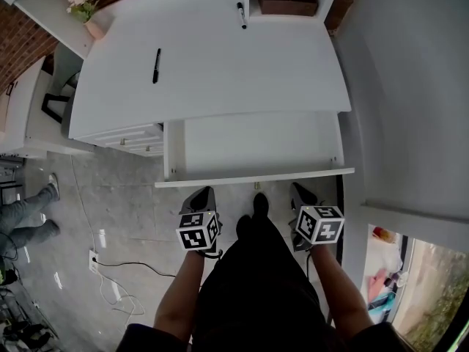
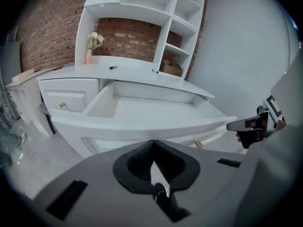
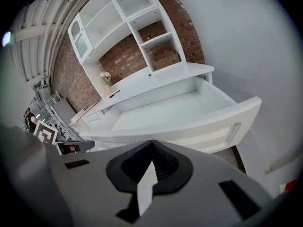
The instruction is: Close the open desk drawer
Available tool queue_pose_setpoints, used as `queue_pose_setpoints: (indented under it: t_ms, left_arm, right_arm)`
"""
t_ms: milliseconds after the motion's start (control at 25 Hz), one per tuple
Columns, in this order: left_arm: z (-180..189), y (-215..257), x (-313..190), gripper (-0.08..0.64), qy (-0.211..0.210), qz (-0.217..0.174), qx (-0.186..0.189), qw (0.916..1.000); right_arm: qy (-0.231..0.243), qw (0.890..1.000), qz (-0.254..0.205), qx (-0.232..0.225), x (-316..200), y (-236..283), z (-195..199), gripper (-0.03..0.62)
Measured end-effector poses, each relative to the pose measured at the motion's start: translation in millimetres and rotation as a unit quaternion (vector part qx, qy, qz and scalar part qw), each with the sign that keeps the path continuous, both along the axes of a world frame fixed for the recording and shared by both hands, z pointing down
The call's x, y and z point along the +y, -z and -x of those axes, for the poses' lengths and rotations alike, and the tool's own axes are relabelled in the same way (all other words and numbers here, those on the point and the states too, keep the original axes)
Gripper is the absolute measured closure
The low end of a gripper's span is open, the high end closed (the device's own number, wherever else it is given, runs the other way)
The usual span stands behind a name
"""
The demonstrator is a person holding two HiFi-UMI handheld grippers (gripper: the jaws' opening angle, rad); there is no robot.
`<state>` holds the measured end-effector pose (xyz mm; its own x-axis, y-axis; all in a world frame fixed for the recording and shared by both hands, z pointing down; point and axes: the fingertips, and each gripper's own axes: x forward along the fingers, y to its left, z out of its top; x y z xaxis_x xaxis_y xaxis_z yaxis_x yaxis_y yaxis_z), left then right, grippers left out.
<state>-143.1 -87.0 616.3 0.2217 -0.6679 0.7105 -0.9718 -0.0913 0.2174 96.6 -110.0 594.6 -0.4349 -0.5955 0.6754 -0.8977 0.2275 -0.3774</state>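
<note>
a white desk [image 1: 220, 72] is set against a brick wall [image 1: 22, 39], its drawer [image 1: 256, 149] pulled open; left gripper [image 1: 201, 196] and right gripper [image 1: 301, 193] are held clenched, empty, near its front.

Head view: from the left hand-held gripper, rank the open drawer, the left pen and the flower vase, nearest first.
1. Open drawer, just ahead of the left hand-held gripper.
2. Left pen, on the desktop.
3. Flower vase, far left corner.

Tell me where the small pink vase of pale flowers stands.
The small pink vase of pale flowers stands on the far left corner of the white desktop in the head view, beside the brick wall.
</note>
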Motion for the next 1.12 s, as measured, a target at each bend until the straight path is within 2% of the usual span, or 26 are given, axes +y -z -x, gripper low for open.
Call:
queue_pose_setpoints:
  t_ms: [560, 1120]
  left_arm:
    - [-0.6, -1.4, -16.0, 0.551, 0.010, 0.013, 0.009, 0.9998]
    - [5.6, -1.7, -61.4, 0.551, 0.024, 0.012, -0.002, 0.9996]
  right_arm:
    - [0.005, 1.000, 0.017, -0.005, -22.1, -8.4, -2.1, 0.588]
    - [0.012, 0.999, 0.023, -0.021, -67.5, -8.2, 4.2, 0.588]
